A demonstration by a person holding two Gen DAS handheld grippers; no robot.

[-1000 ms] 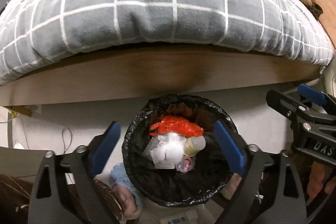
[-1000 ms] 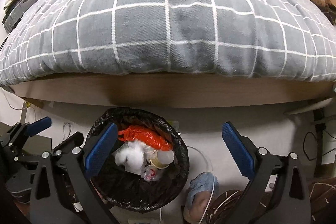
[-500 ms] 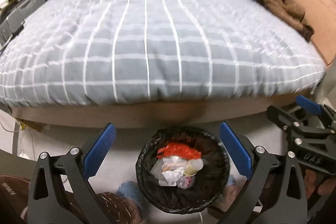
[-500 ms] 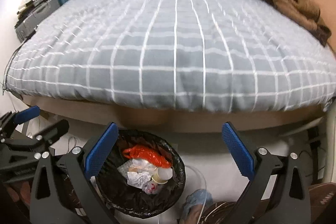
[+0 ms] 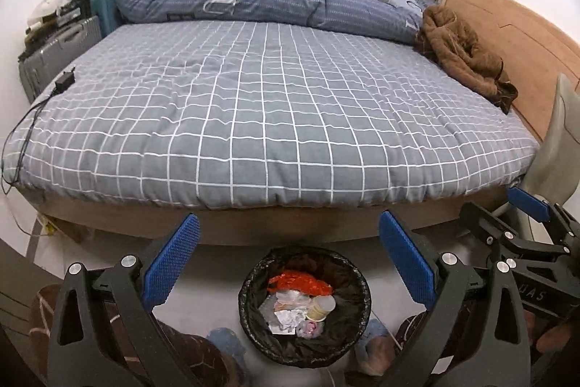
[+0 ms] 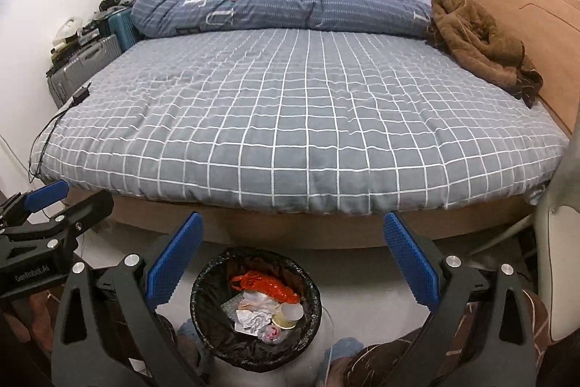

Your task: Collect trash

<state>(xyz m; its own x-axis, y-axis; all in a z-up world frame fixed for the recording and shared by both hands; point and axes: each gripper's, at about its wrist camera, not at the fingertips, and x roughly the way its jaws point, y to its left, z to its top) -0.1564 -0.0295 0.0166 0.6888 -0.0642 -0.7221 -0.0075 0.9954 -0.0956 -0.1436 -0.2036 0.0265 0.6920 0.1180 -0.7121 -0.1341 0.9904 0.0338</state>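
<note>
The trash bin (image 5: 304, 307), lined with a black bag, stands on the floor (image 5: 224, 263) just in front of the bed (image 5: 268, 111). In the left wrist view it sits at 6 o'clock, low in the gap between the two blue fingers (image 5: 170, 260) of the left gripper (image 5: 290, 256), touching neither. Those fingers are spread wide and hold nothing. In the bin lie an orange plastic bag (image 5: 301, 281), crumpled paper (image 5: 286, 318) and a small cup (image 5: 320, 307).

In the right wrist view the bin (image 6: 255, 311) lies at about 7 o'clock, closer to the left-hand finger than to the other, with its rim partly behind that finger. The right gripper (image 6: 293, 256) is likewise wide open and empty, its blue fingers (image 6: 411, 263) well apart.

Each gripper shows at the edge of the other's view, at 3 o'clock and at 9 o'clock. On the bed, a rolled blue duvet (image 6: 282, 6) lies at 12 o'clock and a brown garment (image 6: 478, 42) at 2 o'clock.
</note>
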